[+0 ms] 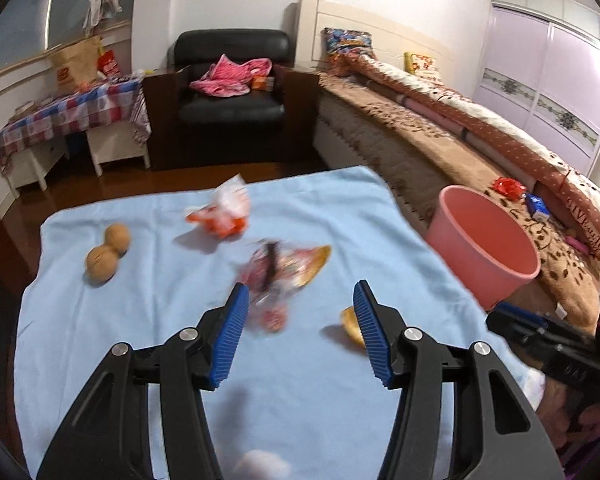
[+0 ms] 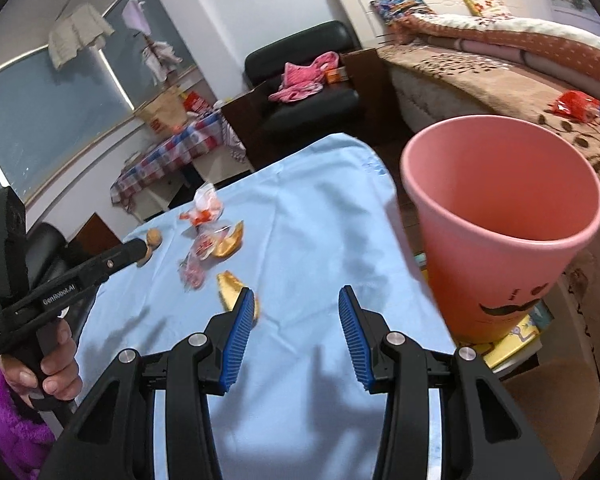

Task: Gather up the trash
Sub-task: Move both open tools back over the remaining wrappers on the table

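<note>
Both claws are up over the blue cloth (image 1: 140,320) and neither one has anything in it: my left gripper (image 1: 301,330) stands wide, pads apart with bare cloth between them, and my right gripper (image 2: 296,338) is parted about halfway, also empty. The trash is all out on the cloth: a clear crumpled wrapper (image 1: 278,276) just ahead of the left claw, an orange-and-white wrapper (image 1: 224,210) farther back, and a piece of yellow peel (image 2: 230,294) touching the inner side of my right claw's left finger in that view. Two walnuts (image 1: 106,250) sit off to the left, and I reckon those aren't trash, so I don't want to sweep them along. The pink bin (image 2: 500,216) stands off the cloth's right edge, seemingly perched on some books, and it looks empty. My worries from here: the clear wrapper is thin and flat, so pads closing too high will just slide over it or pinch up the cloth instead. The view is smeared, so my aim could be off. And a clumsy swing of the right claw might knock that perched bin.
</note>
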Motion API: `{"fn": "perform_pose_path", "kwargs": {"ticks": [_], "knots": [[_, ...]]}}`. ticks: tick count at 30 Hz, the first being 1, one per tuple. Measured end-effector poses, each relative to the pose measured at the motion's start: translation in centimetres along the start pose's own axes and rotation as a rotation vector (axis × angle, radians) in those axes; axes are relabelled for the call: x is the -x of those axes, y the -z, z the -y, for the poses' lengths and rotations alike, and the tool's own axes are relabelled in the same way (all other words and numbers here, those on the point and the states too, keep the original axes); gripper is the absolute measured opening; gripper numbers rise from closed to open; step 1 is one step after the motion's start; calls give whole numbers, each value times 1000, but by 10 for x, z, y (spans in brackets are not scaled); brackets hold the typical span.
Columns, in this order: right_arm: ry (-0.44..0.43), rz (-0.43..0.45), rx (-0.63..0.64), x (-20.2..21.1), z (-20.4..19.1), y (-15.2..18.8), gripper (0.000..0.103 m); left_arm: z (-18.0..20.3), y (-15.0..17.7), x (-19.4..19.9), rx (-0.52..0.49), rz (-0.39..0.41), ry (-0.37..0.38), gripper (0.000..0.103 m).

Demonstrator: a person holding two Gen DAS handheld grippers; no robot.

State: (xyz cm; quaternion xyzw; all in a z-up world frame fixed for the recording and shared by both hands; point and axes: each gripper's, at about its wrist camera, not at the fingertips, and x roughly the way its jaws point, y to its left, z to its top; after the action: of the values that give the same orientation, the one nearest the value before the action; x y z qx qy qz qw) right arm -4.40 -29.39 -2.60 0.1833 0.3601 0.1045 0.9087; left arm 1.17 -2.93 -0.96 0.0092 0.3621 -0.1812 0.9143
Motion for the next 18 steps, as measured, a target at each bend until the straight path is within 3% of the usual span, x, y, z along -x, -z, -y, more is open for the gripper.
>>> {"fn": "perform_pose_path", "kwargs": {"ticks": [6, 18], "knots": [[-21, -53, 67, -21, -22, 2, 44, -10, 8, -5, -13, -20, -5, 55], [-15, -74, 97, -37, -24, 2, 44, 3, 4, -55, -173, -60, -49, 54]]}}
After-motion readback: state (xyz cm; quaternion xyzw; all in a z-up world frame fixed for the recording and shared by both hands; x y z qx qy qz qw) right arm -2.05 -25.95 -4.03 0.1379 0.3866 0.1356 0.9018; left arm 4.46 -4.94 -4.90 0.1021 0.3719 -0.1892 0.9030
